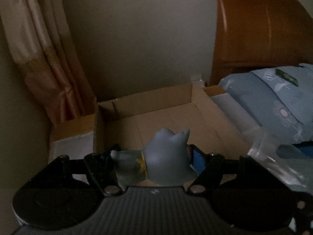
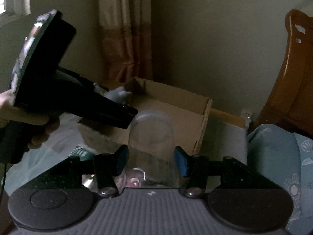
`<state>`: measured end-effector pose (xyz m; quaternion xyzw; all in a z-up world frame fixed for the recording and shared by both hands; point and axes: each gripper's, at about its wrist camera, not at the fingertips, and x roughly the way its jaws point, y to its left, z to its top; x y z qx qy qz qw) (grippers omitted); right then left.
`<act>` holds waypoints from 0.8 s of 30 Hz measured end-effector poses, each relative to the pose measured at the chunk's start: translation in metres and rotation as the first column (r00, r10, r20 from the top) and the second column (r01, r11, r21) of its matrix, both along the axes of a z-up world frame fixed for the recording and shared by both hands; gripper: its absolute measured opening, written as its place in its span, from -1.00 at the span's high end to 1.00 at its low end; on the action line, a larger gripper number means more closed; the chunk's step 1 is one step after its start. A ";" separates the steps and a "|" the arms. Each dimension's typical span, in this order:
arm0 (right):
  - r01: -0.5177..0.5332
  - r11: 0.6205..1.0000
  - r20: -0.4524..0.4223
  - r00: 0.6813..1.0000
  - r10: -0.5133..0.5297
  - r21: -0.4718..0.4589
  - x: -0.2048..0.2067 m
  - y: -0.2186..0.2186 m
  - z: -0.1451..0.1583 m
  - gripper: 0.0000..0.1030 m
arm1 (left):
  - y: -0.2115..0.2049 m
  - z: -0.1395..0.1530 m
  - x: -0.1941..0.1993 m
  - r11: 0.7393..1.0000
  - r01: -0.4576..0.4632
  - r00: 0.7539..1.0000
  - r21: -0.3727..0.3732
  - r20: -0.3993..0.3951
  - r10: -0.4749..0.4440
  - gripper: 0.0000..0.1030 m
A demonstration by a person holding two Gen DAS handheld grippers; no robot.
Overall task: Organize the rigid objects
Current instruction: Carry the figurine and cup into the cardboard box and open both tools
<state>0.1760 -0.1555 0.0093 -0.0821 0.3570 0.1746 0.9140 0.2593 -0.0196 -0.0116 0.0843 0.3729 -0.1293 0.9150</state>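
Clamped between the left tool's (image 1: 156, 156) black fingers is a pale blue toy figure (image 1: 168, 160), held above the open cardboard box (image 1: 156, 101) beside the bed's blue bedding (image 1: 273, 101).

From the right wrist, the right tool (image 2: 151, 159) pinches a clear plastic cup (image 2: 151, 135) just before the box (image 2: 176, 101); the left tool (image 2: 117, 105) carries the figure (image 2: 119, 95) over its near edge.

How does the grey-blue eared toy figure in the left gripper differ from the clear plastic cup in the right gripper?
The grey-blue eared toy figure is opaque; the clear plastic cup is see-through. The figure is lumpy, with pointed ears; the cup is smooth and round. Each is clamped between gripper fingers near the open cardboard box.
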 end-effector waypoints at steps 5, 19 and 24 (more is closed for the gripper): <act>0.026 1.000 -0.009 1.000 -0.026 -0.005 0.022 -0.004 -0.003 -0.11 | 0.003 -0.010 0.024 1.000 -0.031 0.999 -0.002 -0.038 0.031 -0.73; 0.049 0.999 -0.046 0.998 -0.050 -0.011 0.068 0.007 -0.016 -0.11 | 0.034 0.006 -0.026 0.999 0.002 0.998 0.044 0.056 -0.004 -0.88; 0.060 0.998 -0.046 0.997 -0.061 -0.029 0.090 0.022 -0.017 -0.74 | 0.047 0.013 -0.054 1.000 0.012 0.997 0.022 0.075 -0.014 -0.90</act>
